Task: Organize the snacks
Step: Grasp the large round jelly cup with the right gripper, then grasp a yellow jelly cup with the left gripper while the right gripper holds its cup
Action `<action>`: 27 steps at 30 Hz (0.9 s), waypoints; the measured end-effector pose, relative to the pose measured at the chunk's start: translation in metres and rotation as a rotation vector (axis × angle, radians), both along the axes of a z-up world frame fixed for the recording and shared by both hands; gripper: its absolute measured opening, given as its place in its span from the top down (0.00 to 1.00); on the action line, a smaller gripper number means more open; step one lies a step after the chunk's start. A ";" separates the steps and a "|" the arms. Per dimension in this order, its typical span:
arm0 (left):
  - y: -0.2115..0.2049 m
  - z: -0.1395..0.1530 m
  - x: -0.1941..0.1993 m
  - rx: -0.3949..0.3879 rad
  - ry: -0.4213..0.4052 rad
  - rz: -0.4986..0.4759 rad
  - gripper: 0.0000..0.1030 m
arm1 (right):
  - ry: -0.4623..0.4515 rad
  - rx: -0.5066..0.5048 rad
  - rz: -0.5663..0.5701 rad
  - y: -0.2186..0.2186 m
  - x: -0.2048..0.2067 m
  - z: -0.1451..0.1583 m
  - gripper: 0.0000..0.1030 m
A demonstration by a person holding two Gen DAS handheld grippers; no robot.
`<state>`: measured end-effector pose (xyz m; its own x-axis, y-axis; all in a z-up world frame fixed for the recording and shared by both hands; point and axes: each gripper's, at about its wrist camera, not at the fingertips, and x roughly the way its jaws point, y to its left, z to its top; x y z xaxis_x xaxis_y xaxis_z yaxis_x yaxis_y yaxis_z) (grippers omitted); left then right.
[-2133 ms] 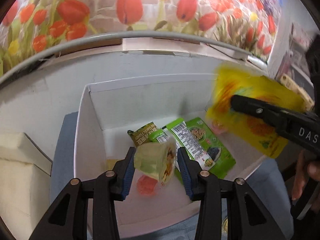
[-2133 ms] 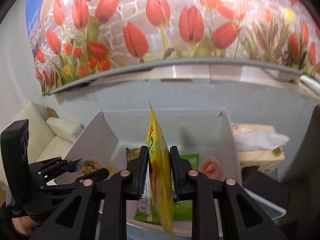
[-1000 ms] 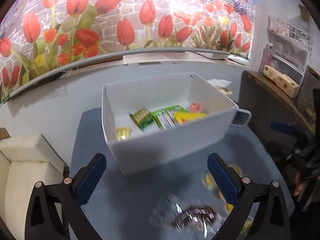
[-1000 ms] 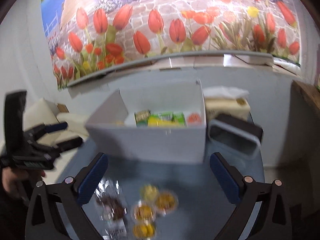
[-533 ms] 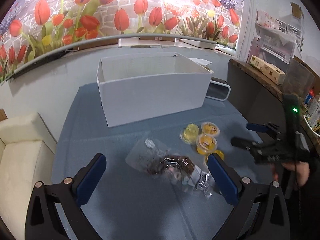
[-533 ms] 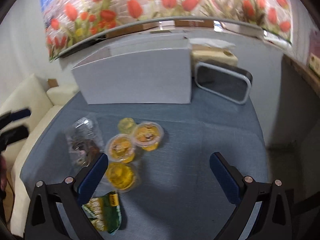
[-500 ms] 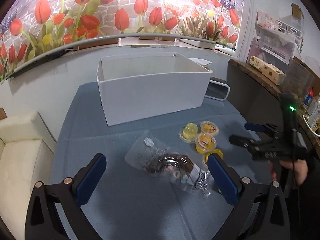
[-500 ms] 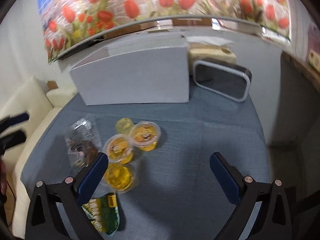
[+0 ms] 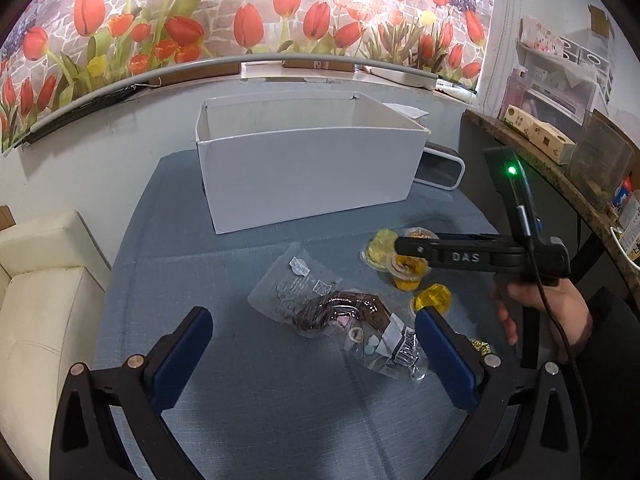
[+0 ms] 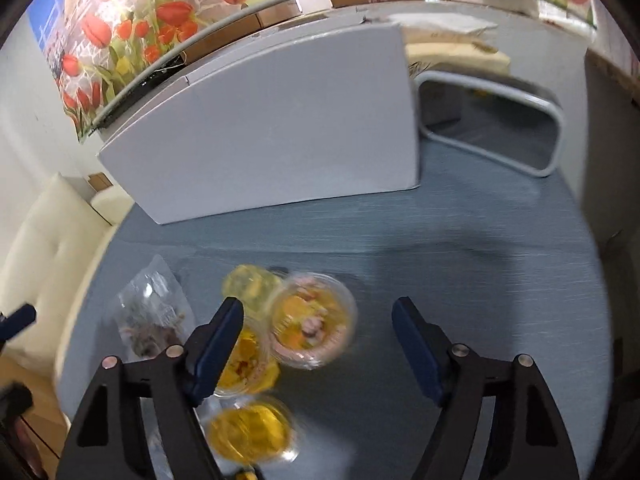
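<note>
Both tongs spread, empty: right gripper [image 10: 318,326] over jelly cup [image 10: 310,326], needs centring w/ neighbour cups clear pre-squeeze; left gripper [image 9: 312,338] above clear snack bag [image 9: 320,304], pinch mid-bag.

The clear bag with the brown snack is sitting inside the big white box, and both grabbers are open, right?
Not quite. The clear bag lies on the blue table, in front of the white box, not inside it; the left wrist view shows this. The left hand-held gripper and the right hand-held gripper are both open.
</note>
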<state>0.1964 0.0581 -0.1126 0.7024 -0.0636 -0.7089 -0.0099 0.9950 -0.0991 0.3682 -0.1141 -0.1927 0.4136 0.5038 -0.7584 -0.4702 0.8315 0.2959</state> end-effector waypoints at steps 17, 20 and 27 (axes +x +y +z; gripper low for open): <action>-0.014 -0.016 0.028 0.004 0.040 -0.042 0.00 | -0.092 0.032 0.018 -0.042 -0.029 0.020 0.55; -0.027 -0.018 0.047 0.024 0.040 -0.058 0.00 | -0.095 0.067 0.002 -0.059 -0.042 0.026 0.55; -0.062 -0.035 0.110 -0.003 0.079 -0.107 0.00 | -0.091 0.081 -0.008 -0.086 -0.069 0.027 0.55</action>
